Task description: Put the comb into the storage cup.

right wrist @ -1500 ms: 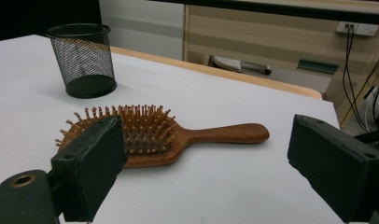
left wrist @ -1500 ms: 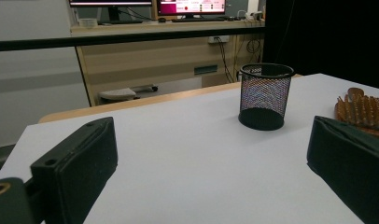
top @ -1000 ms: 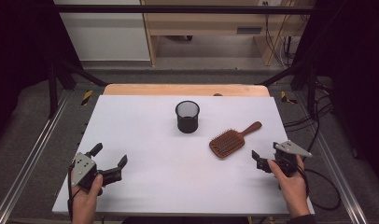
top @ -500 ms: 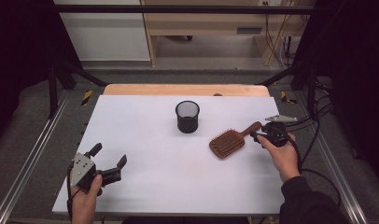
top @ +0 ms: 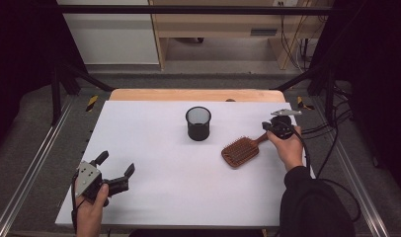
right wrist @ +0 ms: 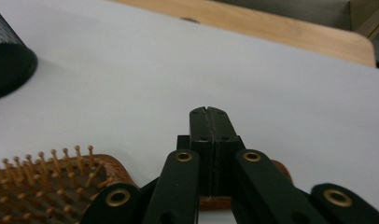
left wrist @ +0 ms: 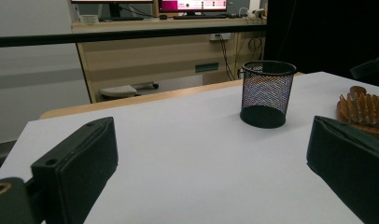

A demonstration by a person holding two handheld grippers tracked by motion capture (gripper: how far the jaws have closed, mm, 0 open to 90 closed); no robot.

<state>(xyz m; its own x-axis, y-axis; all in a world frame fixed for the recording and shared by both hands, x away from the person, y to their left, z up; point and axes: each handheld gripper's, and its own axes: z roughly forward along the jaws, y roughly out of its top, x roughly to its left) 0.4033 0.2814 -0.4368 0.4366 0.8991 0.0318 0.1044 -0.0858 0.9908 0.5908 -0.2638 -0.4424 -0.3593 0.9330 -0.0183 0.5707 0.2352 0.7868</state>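
A wooden paddle hairbrush (top: 240, 150) lies bristles up on the white table (top: 154, 148), right of centre, its handle pointing back and right. My right gripper (top: 268, 129) hovers over that handle. Its jaws have just been closing, and in the right gripper view (right wrist: 208, 112) the pads meet with nothing seen between them. The brush handle (right wrist: 281, 170) crosses underneath them. A black mesh cup (top: 198, 123) stands upright near the middle. My left gripper (top: 117, 163) is held open at the front left with nothing between its fingers (left wrist: 80, 158).
A wooden strip (top: 193, 95) runs along the table's far edge. Metal rails (top: 30, 168) flank both sides, and cables (top: 327, 148) trail off to the right. In the left gripper view the cup (left wrist: 267, 93) and brush bristles (left wrist: 365, 107) lie ahead and to the right.
My right gripper has moved from the front right up toward the back, onto the brush handle, and its jaws have closed. The left gripper has stayed put and open.
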